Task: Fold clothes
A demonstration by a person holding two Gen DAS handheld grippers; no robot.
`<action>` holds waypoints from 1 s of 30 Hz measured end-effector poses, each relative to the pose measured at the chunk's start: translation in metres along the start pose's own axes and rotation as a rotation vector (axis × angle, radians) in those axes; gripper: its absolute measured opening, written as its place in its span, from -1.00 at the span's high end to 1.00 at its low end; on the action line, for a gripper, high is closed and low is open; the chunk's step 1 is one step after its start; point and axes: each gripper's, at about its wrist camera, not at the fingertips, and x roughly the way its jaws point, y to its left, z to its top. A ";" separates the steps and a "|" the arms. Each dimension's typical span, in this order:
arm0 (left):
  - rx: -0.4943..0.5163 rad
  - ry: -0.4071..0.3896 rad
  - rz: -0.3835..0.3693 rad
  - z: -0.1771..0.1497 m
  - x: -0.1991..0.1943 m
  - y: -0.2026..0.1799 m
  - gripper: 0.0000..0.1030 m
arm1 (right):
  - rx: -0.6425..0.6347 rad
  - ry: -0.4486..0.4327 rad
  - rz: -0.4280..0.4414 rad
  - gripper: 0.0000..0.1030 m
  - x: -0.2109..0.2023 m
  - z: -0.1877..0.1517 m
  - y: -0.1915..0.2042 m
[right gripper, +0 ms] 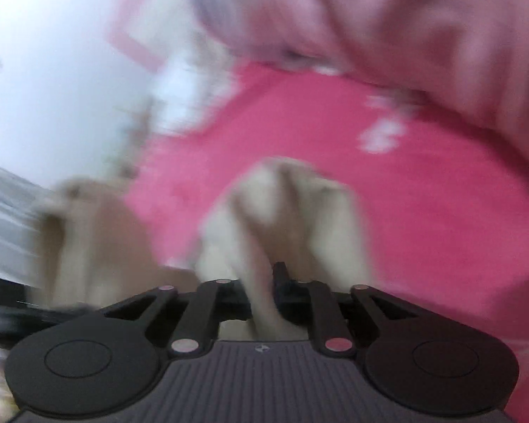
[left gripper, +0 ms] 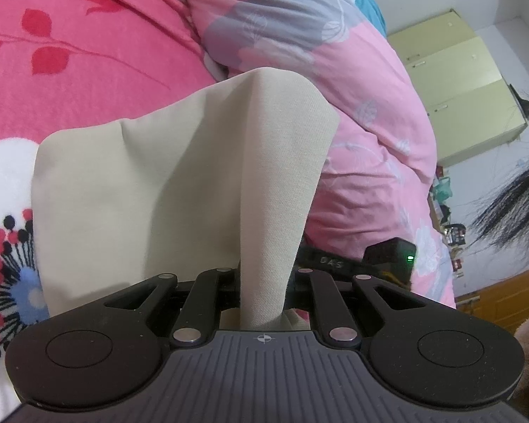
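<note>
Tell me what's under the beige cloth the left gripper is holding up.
The beige cloth, pinched in the left gripper, drapes over the pink floral bedsheet. The pink quilt lies beside it. Whatever is directly beneath the cloth is covered.

beige cloth in right claw

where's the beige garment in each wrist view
Left wrist: the beige garment fills the centre, a fold running down into the left gripper.
Right wrist: blurred, low centre, bunched just ahead of the right gripper.
Shared landmark: the hot-pink flowered bedspread beneath it, at right in the right view.
</note>
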 end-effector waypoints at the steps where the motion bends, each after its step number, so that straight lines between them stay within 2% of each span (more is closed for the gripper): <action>1: 0.001 -0.001 0.000 0.000 0.000 0.000 0.80 | 0.021 -0.003 0.016 0.50 -0.003 0.000 -0.001; 3: -0.005 -0.003 -0.002 0.001 -0.001 0.001 0.80 | -0.010 -0.034 0.014 0.14 -0.009 0.000 0.007; 5: -0.006 -0.006 -0.002 0.001 -0.002 0.001 0.80 | -0.071 -0.060 -0.004 -0.06 -0.009 0.003 0.019; 11: 0.003 -0.005 0.003 0.001 -0.002 0.000 0.80 | -0.165 -0.053 -0.034 -0.10 0.028 0.023 0.040; 13: 0.007 -0.005 0.007 0.001 -0.002 -0.002 0.80 | -0.214 -0.046 -0.067 0.00 0.039 0.024 0.043; 14: 0.009 -0.006 0.008 0.001 -0.002 -0.002 0.80 | -0.229 -0.045 -0.070 0.41 0.042 0.022 0.045; 15: 0.009 -0.007 0.008 0.001 -0.002 -0.002 0.80 | -0.213 -0.049 -0.036 0.70 0.041 0.022 0.045; 18: 0.006 -0.010 0.009 0.000 -0.003 -0.002 0.80 | -0.071 -0.069 0.154 0.71 0.033 0.022 0.029; 19: 0.006 -0.010 0.009 0.000 -0.003 -0.001 0.80 | -0.036 -0.071 0.173 0.70 0.033 0.022 0.024; 22: 0.009 -0.009 0.009 0.000 -0.001 -0.003 0.80 | -0.018 -0.067 0.069 0.42 0.029 0.019 0.011; 24: 0.015 -0.011 0.009 0.000 -0.002 -0.003 0.80 | -0.052 -0.101 0.039 -0.20 0.016 0.012 0.014; 26: 0.006 -0.014 0.004 0.000 -0.002 -0.001 0.80 | -0.127 -0.136 0.012 -0.43 0.001 0.003 0.021; 30: 0.001 -0.013 -0.002 0.001 0.000 0.000 0.80 | -0.291 -0.126 -0.066 -0.52 -0.017 -0.025 0.031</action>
